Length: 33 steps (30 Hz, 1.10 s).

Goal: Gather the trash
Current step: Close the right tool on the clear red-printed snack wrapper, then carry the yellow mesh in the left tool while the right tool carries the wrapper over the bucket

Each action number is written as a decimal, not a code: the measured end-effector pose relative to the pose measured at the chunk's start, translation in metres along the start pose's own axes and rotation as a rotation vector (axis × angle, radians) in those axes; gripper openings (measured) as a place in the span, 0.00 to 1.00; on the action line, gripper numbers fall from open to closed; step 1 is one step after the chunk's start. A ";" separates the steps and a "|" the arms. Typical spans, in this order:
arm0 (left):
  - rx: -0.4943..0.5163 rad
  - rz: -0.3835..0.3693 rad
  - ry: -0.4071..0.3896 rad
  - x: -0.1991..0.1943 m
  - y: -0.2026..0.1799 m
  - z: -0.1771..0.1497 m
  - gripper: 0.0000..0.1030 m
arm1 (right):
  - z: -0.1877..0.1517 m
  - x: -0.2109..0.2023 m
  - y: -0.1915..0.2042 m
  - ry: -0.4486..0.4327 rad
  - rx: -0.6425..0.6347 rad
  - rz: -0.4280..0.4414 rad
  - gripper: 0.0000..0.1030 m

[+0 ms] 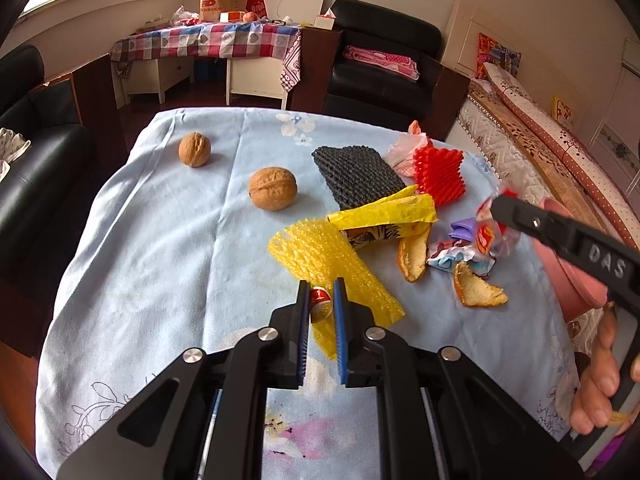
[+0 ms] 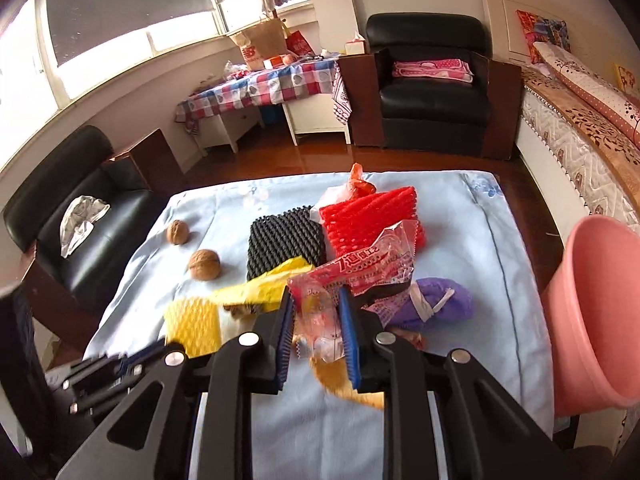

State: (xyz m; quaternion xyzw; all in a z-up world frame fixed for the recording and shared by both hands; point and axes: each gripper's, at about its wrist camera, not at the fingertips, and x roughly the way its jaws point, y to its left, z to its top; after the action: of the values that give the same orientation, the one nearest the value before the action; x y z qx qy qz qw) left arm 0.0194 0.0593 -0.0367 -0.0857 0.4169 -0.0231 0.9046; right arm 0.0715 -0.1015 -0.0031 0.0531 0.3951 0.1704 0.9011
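Note:
Trash lies on the light blue tablecloth (image 1: 160, 264): yellow foam net (image 1: 316, 248), black foam net (image 1: 356, 176), red foam net (image 1: 440, 176), yellow wrapper (image 1: 384, 210), orange peels (image 1: 476, 292) and a purple bag (image 2: 436, 300). My left gripper (image 1: 322, 300) is shut on a small red and white wrapper (image 1: 320, 304) just above the yellow net. My right gripper (image 2: 316, 312) is shut on a clear plastic wrapper with red print (image 2: 360, 268), lifted above the pile; it also shows in the left wrist view (image 1: 496, 232).
Two walnuts (image 1: 273, 188) (image 1: 194, 149) sit on the cloth's left half. A pink bin (image 2: 596, 312) stands at the table's right edge. Black armchairs, a checkered side table and a bed surround the table.

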 end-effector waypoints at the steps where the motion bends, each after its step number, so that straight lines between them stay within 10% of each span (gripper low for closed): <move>1: 0.002 -0.002 -0.004 -0.002 -0.001 0.001 0.10 | -0.002 -0.005 -0.001 -0.003 0.002 0.008 0.20; 33: 0.135 -0.114 -0.102 -0.023 -0.089 0.031 0.10 | -0.011 -0.097 -0.090 -0.182 0.158 -0.012 0.21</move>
State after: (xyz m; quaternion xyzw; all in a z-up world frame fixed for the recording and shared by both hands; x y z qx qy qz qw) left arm 0.0306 -0.0212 0.0159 -0.0493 0.3625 -0.0982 0.9255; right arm 0.0267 -0.2200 0.0357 0.1369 0.3244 0.1278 0.9272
